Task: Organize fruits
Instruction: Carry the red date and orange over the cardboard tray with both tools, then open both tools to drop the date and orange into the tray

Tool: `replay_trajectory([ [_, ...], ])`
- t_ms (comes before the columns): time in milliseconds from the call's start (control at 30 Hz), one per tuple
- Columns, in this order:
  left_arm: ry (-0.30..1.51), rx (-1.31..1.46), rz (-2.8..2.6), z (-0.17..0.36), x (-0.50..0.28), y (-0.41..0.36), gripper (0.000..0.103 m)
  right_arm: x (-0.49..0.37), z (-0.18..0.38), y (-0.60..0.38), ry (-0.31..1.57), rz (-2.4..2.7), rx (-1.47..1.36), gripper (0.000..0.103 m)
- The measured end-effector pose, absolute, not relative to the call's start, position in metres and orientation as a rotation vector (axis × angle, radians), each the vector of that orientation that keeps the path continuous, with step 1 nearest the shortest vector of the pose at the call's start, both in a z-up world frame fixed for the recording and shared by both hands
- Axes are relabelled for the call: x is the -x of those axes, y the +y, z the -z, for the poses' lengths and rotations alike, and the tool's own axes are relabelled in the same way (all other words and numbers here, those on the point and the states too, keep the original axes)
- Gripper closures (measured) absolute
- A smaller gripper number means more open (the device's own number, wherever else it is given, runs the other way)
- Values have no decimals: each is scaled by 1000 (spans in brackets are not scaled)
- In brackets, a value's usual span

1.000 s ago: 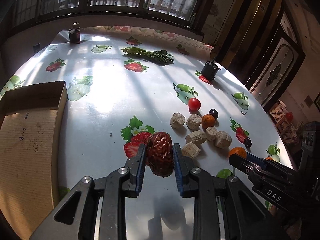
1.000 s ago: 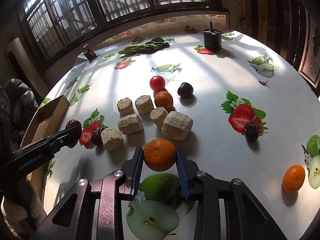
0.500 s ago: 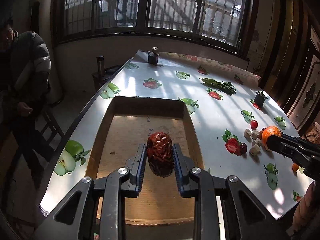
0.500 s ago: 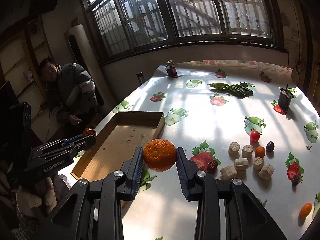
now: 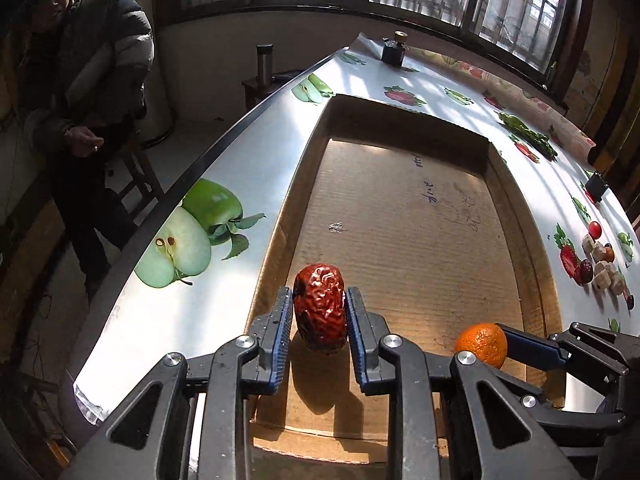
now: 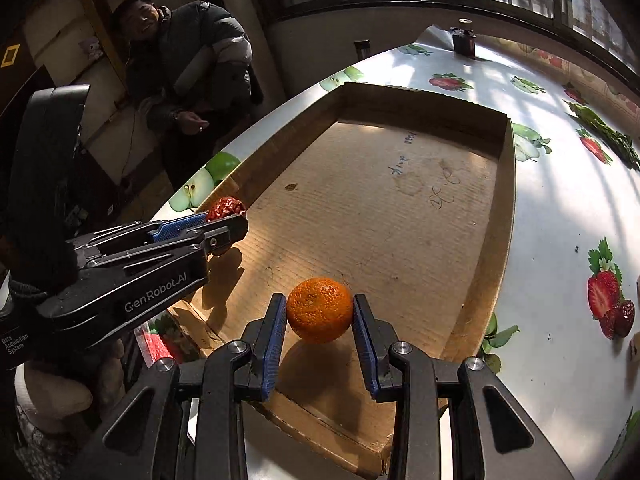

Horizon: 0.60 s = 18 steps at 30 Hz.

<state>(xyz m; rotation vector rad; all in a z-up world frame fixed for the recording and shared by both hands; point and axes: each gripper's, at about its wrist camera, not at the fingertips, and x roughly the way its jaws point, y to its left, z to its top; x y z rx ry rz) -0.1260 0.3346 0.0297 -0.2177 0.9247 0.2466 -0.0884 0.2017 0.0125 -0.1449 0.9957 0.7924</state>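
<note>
Two fruits, both clamped: your left gripper pinches the red date, your right gripper the orange, blue pads pressed to both, each hanging above the cardboard tray's near end.

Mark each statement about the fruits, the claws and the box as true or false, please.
1. The left claw holds a wrinkled red date. True.
2. The right claw holds a green apple. False: it holds an orange.
3. Both fruits hang above the cardboard box. True.
4. The box already holds several fruits. False: no fruit lies in it.
5. More fruits lie on the table beyond the box. True.
</note>
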Motion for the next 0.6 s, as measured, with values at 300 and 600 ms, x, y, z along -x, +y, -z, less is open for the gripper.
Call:
replay_trajectory([
  [300, 897, 213, -274, -40, 131, 329, 63, 93, -5, 214, 1004, -794, 189, 66],
  [600, 780, 110, -330, -80, 147, 305, 47, 107, -38, 191, 900, -791, 127, 44],
])
